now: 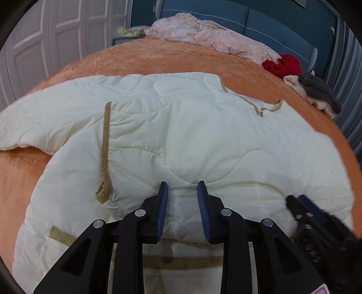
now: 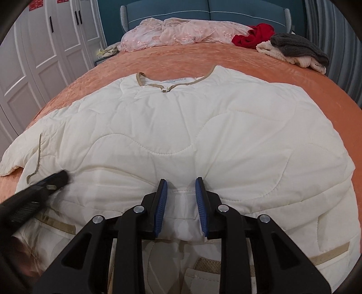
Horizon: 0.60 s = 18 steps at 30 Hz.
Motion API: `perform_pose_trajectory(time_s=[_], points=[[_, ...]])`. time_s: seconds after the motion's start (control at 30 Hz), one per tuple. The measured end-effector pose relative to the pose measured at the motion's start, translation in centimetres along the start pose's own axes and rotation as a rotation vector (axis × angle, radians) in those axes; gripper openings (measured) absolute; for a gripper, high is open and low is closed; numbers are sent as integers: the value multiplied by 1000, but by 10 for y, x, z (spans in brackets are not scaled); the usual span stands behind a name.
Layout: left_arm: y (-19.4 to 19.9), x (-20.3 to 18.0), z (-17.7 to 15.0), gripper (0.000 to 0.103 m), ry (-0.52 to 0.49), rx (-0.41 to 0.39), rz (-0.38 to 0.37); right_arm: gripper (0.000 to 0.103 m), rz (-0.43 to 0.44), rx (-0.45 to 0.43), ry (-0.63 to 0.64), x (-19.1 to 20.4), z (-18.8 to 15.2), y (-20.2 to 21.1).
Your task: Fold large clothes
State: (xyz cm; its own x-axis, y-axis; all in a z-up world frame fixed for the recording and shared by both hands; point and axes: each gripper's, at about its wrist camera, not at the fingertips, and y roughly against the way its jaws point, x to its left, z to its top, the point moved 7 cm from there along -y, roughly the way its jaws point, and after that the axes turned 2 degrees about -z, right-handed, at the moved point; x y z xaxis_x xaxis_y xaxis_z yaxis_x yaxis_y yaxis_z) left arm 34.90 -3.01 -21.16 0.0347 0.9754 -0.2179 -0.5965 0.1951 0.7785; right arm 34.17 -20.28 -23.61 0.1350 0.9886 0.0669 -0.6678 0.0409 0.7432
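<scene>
Both grippers pinching the folded edge of the cream jacket on the bed

The left gripper [image 1: 182,184] and right gripper [image 2: 181,181] are each clamping a bunched fold of the quilted jacket [image 2: 192,126], side by side on its near edge. The jacket is lying spread across the orange bedspread [image 2: 172,56], collar [image 2: 163,87] pointing away from the grippers toward the pink bedding [image 2: 181,29] by the blue headboard [image 2: 169,10].

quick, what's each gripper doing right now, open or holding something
Left gripper: shut on a bunched fold of the cream quilted jacket.
Right gripper: also shut on a fold of the same jacket, near its lower edge.
</scene>
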Motion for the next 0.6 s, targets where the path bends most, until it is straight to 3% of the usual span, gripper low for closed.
perform_pose_trajectory(time_s=[0.07, 0.13, 0.17, 0.2, 0.3, 0.47, 0.53, 0.6], points=[[23, 20, 6, 32, 88, 30, -57, 33, -22, 14, 0, 1, 5, 8], [57, 56, 17, 48, 168, -12, -80, 50, -34, 1, -23, 1, 7, 24], [70, 75, 21, 61, 191, -39, -59, 55, -28, -25, -37, 1, 7, 38], [82, 99, 27, 67, 217, -68, -22, 55, -25, -34, -40, 1, 7, 46], [96, 195, 37, 68, 326, -63, 78, 56, -19, -35, -41, 2, -5, 76], [98, 348, 41, 66, 561, -26, 210, 67, -23, -8, -39, 3, -38, 112], [101, 399, 44, 66, 679, -48, 223, 69, -26, 24, -55, 1, -53, 119], [99, 427, 46, 66, 765, -68, 202, 69, -28, 52, -62, 1, -65, 122]])
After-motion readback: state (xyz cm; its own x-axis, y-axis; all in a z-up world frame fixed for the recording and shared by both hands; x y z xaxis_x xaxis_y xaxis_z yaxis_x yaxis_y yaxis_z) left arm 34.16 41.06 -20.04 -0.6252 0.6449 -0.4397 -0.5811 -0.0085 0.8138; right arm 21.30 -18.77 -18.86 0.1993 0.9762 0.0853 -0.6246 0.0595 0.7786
